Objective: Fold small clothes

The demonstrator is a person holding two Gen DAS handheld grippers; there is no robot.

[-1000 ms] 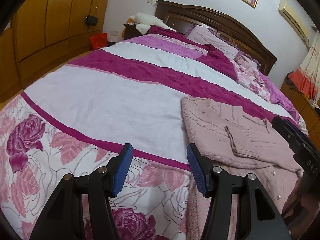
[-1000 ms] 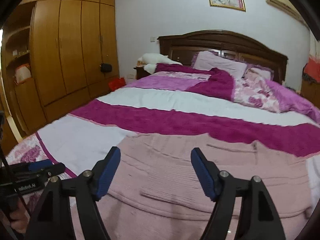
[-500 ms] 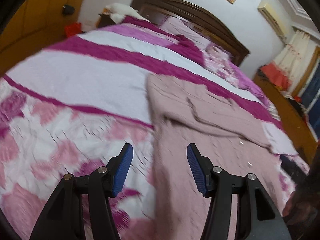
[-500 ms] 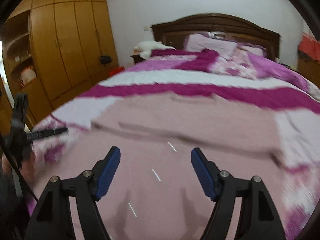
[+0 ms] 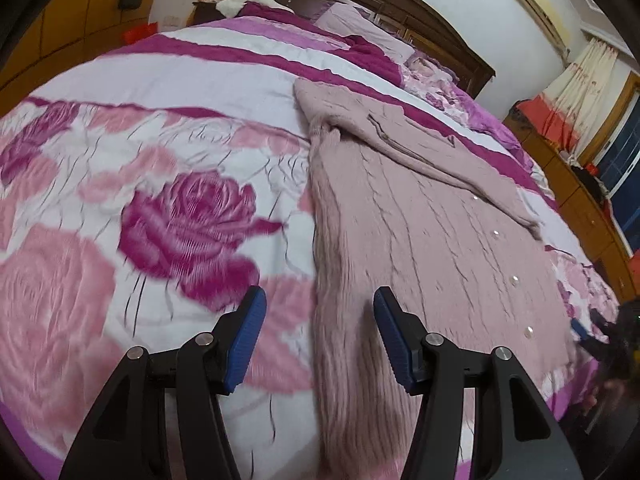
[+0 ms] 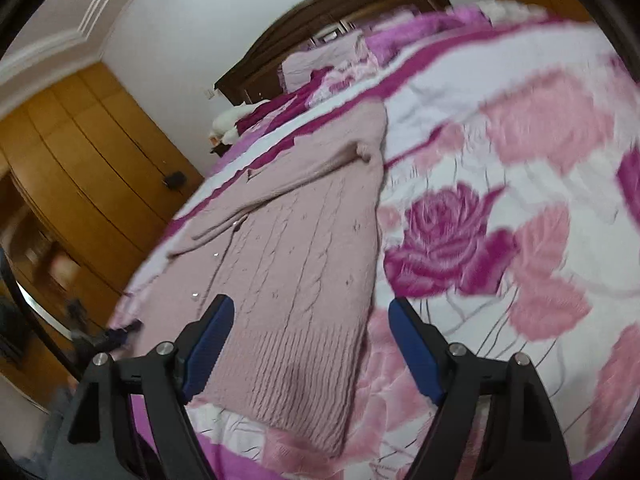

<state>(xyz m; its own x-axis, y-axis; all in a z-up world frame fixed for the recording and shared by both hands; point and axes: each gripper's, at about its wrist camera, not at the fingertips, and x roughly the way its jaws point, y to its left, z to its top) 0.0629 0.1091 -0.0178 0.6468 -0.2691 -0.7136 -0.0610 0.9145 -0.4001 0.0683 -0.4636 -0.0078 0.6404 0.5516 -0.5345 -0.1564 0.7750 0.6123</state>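
A dusty-pink cable-knit cardigan (image 5: pixel 420 216) with small pearl buttons lies flat on the bed, its sleeves folded across the chest and its ribbed hem toward me. It also shows in the right wrist view (image 6: pixel 296 248). My left gripper (image 5: pixel 320 336) is open and empty, low over the cardigan's left hem edge. My right gripper (image 6: pixel 310 344) is open and empty, just above the right hem corner. The right gripper's tip shows at the right edge of the left wrist view (image 5: pixel 588 332).
The bed carries a white, pink and magenta rose-print quilt (image 5: pixel 132 208). A dark wooden headboard (image 5: pixel 400 4) and pillows (image 5: pixel 364 28) stand at the far end. A wooden wardrobe (image 6: pixel 80 160) runs along the left side, a low cabinet (image 5: pixel 580 184) along the right.
Both grippers have dropped down toward the near end of the bed and swung apart, the left over the cardigan's left hem edge, the right over its right hem corner. The cardigan has not moved.
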